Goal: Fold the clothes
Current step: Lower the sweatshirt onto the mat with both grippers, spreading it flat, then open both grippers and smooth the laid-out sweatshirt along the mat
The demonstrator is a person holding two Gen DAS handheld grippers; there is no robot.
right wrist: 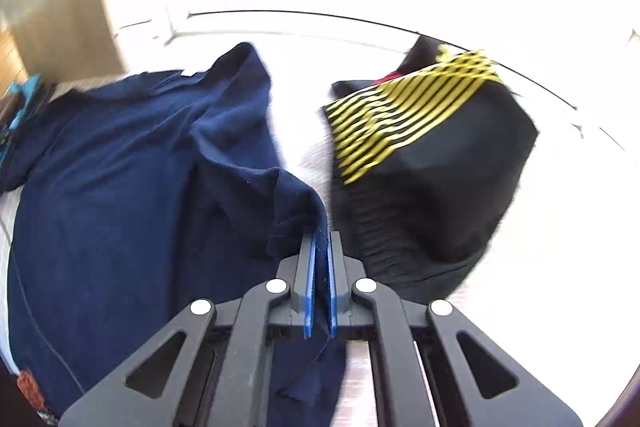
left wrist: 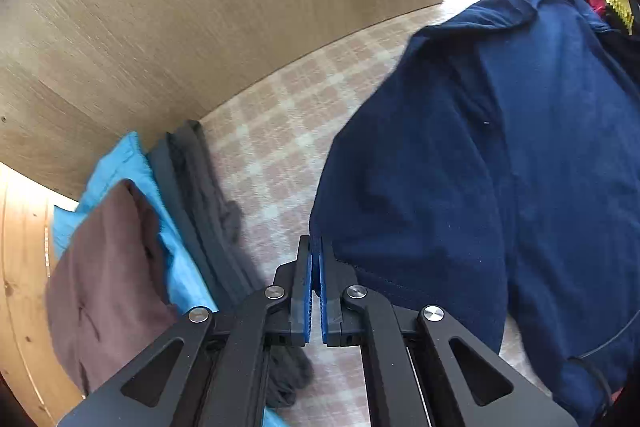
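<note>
on the checked cloth (left wrist: 280,131) that covers the surface below me lies the navy polo shirt (left wrist: 500,155), spread wide and rumpled, its collar at the far end near the bright window. my left gripper (left wrist: 316,251) sits at the shirt's near edge by the hem; its blue-padded fingers (left wrist: 308,283) are pressed together, and from this view i cannot tell for sure whether any cloth is caught between them. to its left a stack of folded clothes leans by the wooden panel (left wrist: 180,7): a brown garment (left wrist: 104,275), a light blue one (left wrist: 120,167) and a dark grey one (left wrist: 200,179).

my right gripper (right wrist: 321,247) is clenched on a fold of the navy polo shirt (right wrist: 120,187), which rises into the fingers (right wrist: 308,283) and hangs out below them. just to the right, apart from the shirt, sits a black garment (right wrist: 460,187) in a heap with a yellow-and-black striped piece (right wrist: 408,111) draped on top and a bit of red showing behind it.
</note>
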